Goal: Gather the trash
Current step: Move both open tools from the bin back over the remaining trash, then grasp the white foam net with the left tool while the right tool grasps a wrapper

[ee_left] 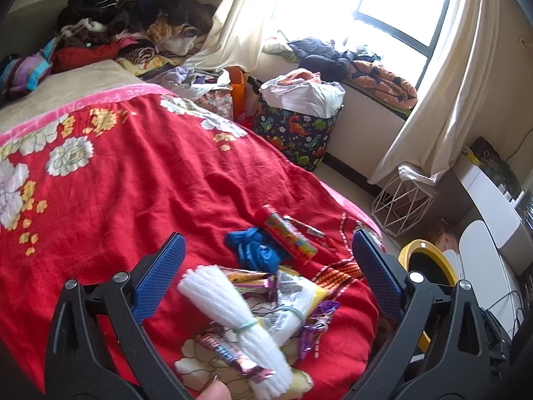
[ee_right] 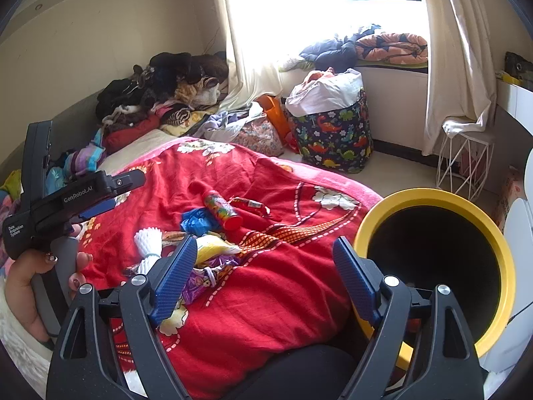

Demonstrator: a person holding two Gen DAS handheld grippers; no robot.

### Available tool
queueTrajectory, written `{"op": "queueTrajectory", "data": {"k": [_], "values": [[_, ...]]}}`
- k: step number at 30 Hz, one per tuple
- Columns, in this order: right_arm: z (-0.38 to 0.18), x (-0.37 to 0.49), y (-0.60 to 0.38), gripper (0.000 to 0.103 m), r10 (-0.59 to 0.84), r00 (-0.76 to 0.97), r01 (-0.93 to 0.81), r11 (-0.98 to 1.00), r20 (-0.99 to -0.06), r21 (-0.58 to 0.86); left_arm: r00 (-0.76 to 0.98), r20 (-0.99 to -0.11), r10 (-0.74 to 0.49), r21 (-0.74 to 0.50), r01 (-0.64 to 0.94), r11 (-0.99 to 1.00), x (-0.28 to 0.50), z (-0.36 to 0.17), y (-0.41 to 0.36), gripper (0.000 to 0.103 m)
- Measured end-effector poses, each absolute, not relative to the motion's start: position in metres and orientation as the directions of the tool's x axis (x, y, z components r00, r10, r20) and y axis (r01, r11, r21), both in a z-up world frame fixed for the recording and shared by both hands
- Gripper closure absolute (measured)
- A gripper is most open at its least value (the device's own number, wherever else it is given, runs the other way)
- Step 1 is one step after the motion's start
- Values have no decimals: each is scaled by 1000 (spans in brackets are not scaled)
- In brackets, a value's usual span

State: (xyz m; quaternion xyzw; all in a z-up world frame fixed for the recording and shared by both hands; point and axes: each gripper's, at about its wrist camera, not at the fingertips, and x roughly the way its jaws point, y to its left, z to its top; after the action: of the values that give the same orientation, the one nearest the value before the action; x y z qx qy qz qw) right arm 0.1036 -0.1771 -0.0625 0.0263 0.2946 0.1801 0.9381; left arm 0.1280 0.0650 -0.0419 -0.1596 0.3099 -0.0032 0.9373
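We read the left gripper as wide open: its two blue pads stand far apart and press on nothing. Below and between them lies the trash on the red floral blanket: a white foam net bundle tied with a rubber band, crinkled snack wrappers around it, a crumpled blue glove just beyond, and a printed cylindrical tube with a red cap next to the glove. A fingertip shows at the bottom edge of the left wrist view.

We read the right gripper as wide open as well, with nothing held. Its left pad overlaps the purple wrapper in the picture; we cannot tell whether it touches it. Its right pad stands in front of the yellow-rimmed bin, whose black interior faces the camera just off the edge of the bed.

In the right wrist view, the person's left hand grips the handle of the left tool.

Further out, we see a clothes pile at the head of the bed, a dinosaur-print basket on the floor, a white wire stand, curtains and a bright window.
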Motion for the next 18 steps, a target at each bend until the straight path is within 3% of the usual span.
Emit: {"op": "queueTrajectory", "data": {"k": [13, 18], "values": [[-87, 127, -153, 22, 346, 715, -331, 933, -608, 143, 751, -650, -115, -361, -172, 916, 130, -72, 94, 11], [-97, 137, -144, 23, 357, 688, -341, 928, -631, 153, 725, -673, -148, -388, -176, 905, 134, -84, 94, 18]]}}
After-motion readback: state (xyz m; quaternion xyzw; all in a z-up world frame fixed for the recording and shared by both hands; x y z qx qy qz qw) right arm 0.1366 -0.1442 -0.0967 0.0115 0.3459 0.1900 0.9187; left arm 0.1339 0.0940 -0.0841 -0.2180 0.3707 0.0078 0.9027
